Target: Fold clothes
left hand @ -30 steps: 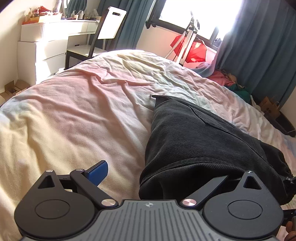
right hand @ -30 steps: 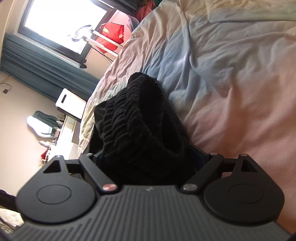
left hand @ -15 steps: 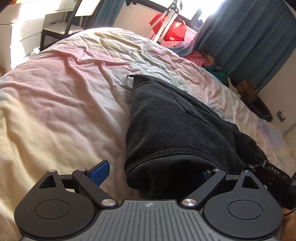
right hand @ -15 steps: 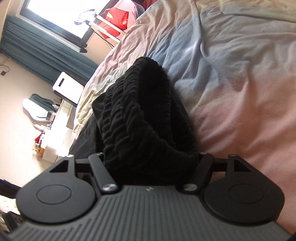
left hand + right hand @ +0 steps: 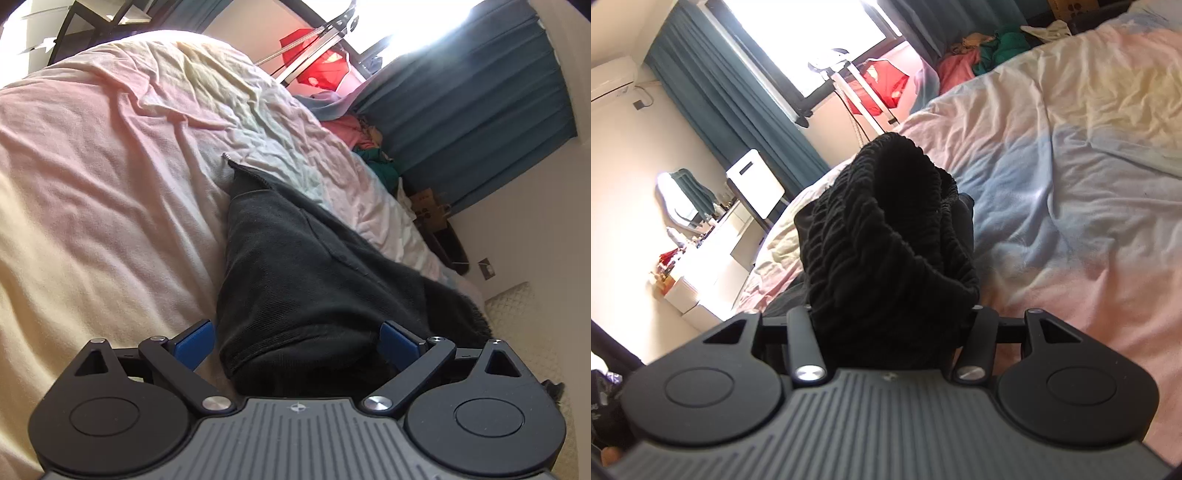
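Black ribbed trousers (image 5: pixel 314 295) stretch across a pastel bed (image 5: pixel 92 184), bunched between the spread left claw (image 5: pixel 295 341); right claw (image 5: pixel 892 325) pinches their gathered waistband.

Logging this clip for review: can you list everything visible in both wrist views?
black garment: one, lying on the bed, both ends in claws
bedsheet: one, pastel pink, yellow and blue, wrinkled
curtains: teal, beside the window
red cloth: one, on the rack by the window
clothes pile: pink and green, beyond the bed
white dresser: one, at the wall
mirror: one, above the dresser
left claw: open around the garment
right claw: shut on the ribbed waistband
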### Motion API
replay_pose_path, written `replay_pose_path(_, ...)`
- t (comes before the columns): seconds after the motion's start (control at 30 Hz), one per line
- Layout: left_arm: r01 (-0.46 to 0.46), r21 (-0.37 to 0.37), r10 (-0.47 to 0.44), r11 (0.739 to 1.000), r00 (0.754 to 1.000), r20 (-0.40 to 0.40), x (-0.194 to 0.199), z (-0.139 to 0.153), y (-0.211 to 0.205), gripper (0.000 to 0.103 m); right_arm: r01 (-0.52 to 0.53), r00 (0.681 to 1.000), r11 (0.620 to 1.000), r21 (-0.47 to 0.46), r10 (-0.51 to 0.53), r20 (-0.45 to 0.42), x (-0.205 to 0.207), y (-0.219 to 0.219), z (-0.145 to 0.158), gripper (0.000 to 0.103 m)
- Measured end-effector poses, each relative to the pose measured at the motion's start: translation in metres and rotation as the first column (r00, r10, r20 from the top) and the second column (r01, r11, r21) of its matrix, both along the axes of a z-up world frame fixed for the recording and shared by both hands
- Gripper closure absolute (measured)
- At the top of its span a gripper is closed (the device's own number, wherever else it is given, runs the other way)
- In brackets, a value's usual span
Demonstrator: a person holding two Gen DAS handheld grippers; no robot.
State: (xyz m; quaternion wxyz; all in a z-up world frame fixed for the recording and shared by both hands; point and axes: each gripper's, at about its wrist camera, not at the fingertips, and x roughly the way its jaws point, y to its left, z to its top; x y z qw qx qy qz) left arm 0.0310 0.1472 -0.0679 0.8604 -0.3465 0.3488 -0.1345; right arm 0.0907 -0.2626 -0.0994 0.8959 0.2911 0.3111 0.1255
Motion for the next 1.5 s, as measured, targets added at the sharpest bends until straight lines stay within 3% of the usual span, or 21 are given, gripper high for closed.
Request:
replay_pose_path(0.13,-0.013,-0.047,0.015,0.999,0.999,0.039,0.003,0.000,0.001,0.000,0.065,0.990,0.994,0.083,-0.054,-0.130,0.010,-0.013,-0.026,0.050)
replay_pose_path(0.3,-0.069,0.008,0.070,0.998,0.992,-0.103,0.047,-0.023,0.002,0.000,0.060,0.992,0.996,0.064,-0.053,-0.115,0.010,-0.008,-0.023,0.049)
replay_pose_path(0.4,-0.057,0.034,0.061,0.998,0.988,-0.140,0.064,-0.034,-0.001,0.000,0.062,0.992,0.996,0.066,-0.054,-0.118,0.010,-0.009,-0.025,0.049)
replay_pose_path(0.77,0.033,-0.159,-0.070,0.987,0.970,-0.235,0.086,-0.067,-0.009,0.000,0.045,0.992,0.997,0.067,-0.036,-0.120,0.012,-0.010,-0.024,0.049)
replay_pose_path(1.0,0.070,-0.179,-0.116,0.981,0.959,-0.258,0.101,-0.078,-0.021,0.000,0.025,0.994,0.997,0.074,-0.017,-0.106,0.014,-0.013,-0.021,0.049)
replay_pose_path(1.1,0.068,-0.165,-0.109,0.984,0.960,-0.256,0.105,-0.077,-0.024,0.009,0.010,0.996,0.997,0.070,-0.003,-0.087,0.014,-0.012,-0.015,0.049)
replay_pose_path(1.27,0.063,-0.093,-0.084,0.994,0.966,-0.243,0.104,-0.069,-0.032,0.034,-0.013,0.999,0.998,0.054,0.015,-0.031,0.013,-0.006,-0.001,0.049)
replay_pose_path(1.5,0.056,-0.066,-0.068,0.996,0.977,-0.203,0.100,-0.038,-0.038,0.049,-0.030,0.999,0.998,0.057,0.027,0.046,0.012,-0.005,0.021,0.050)
